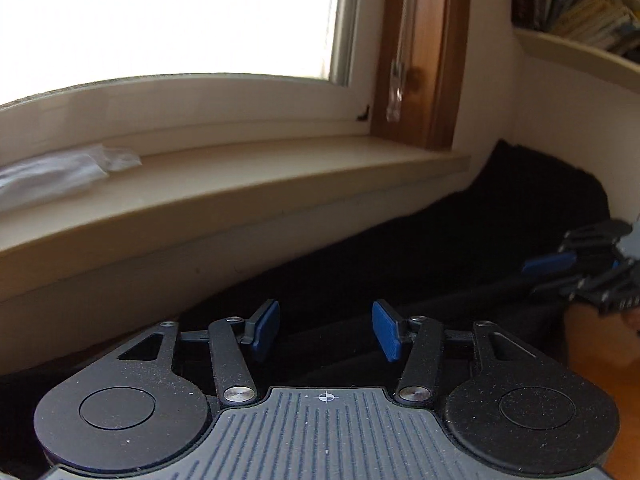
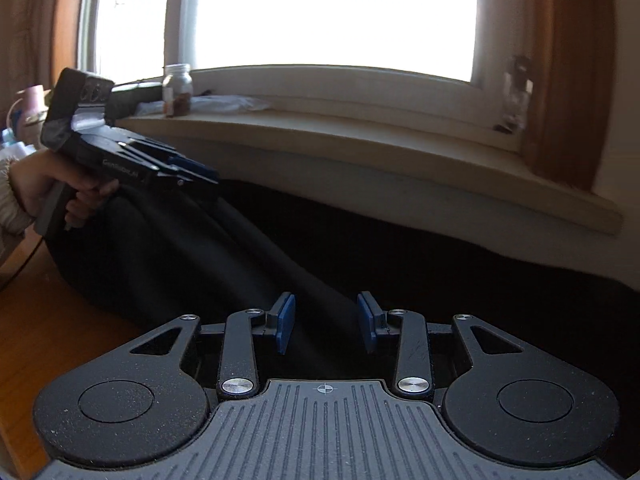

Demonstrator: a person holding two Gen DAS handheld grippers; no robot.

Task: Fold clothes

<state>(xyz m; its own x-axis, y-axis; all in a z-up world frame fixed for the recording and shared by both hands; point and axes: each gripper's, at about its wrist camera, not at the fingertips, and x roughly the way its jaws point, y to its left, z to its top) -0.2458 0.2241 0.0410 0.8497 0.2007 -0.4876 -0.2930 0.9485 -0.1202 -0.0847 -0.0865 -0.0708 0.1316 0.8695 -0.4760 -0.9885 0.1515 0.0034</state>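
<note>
With both the left gripper (image 1: 326, 330) and right gripper (image 2: 326, 326) spread wide and holding nothing, the black garment (image 2: 200, 248) lies bunched on the table (image 2: 48, 320) under the windowsill (image 2: 360, 140), so a shallow pinch could slip off its thick folds.

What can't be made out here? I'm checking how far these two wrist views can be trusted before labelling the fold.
- Black garment: left wrist view, too dark to tell type, seams or edges.
- Right gripper: left wrist view, blurred and cut by the right edge.
- Window: right wrist view, overexposed, nothing outside shows.
- Jar contents: right wrist view, too small.
- Left gripper: right wrist view, side-on, fingertips merge with fabric.
</note>
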